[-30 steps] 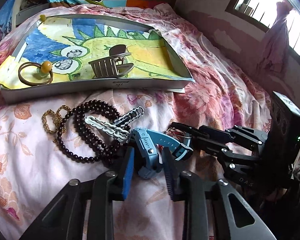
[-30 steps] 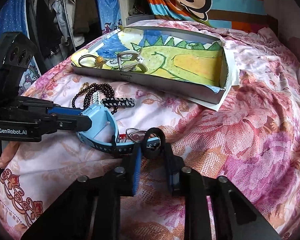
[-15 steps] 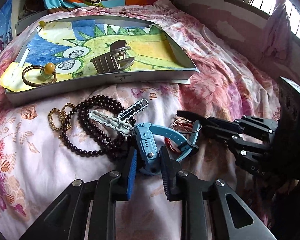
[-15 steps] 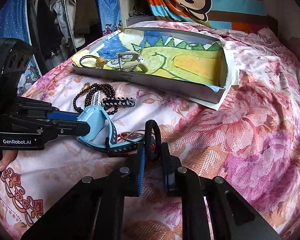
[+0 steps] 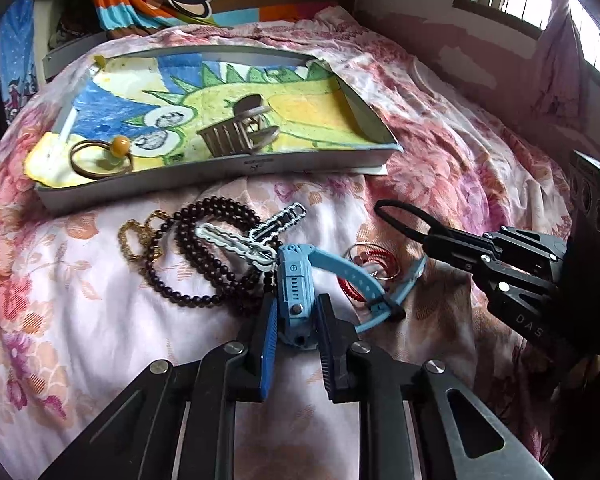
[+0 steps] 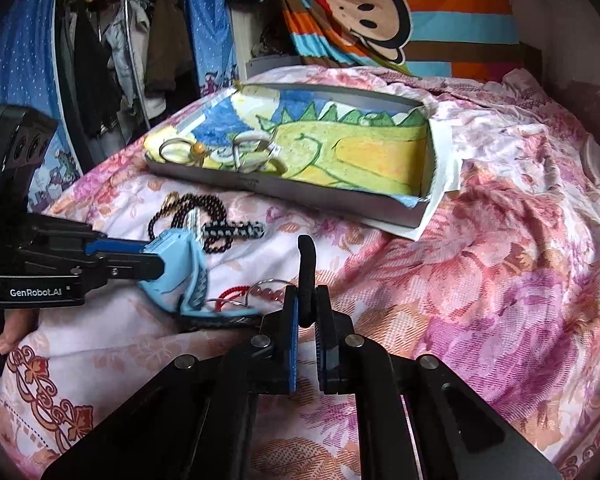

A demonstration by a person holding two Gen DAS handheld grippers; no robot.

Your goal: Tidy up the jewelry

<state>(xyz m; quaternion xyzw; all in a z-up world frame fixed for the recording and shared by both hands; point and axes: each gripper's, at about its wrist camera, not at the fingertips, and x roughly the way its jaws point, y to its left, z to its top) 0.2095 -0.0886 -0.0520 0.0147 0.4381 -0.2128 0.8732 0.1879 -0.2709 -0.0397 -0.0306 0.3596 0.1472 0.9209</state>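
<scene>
My left gripper (image 5: 296, 316) is shut on a blue smartwatch (image 5: 294, 292) and holds it just above the bedspread; it also shows in the right wrist view (image 6: 172, 256). My right gripper (image 6: 307, 312) is shut on a black hair tie (image 6: 306, 276), lifted clear of the bed, also seen in the left wrist view (image 5: 404, 216). A grey tray (image 5: 220, 172) lined with a dinosaur drawing holds a bangle with an amber bead (image 5: 100, 156) and a brown hair claw (image 5: 236, 132). Dark beads (image 5: 204, 256), a gold chain (image 5: 136, 240) and red bangles (image 5: 368, 264) lie on the bed.
White and black-white hair clips (image 5: 252, 236) lie across the beads. The floral bedspread (image 6: 500, 280) spreads right of the tray. A monkey blanket (image 6: 380, 12) lies behind it, hanging clothes (image 6: 112, 52) at the left and a window (image 5: 540, 0) at the right.
My right gripper has lifted the black hair tie up off the watch strap and away to the right. My left gripper has closed on the watch and raised it slightly.
</scene>
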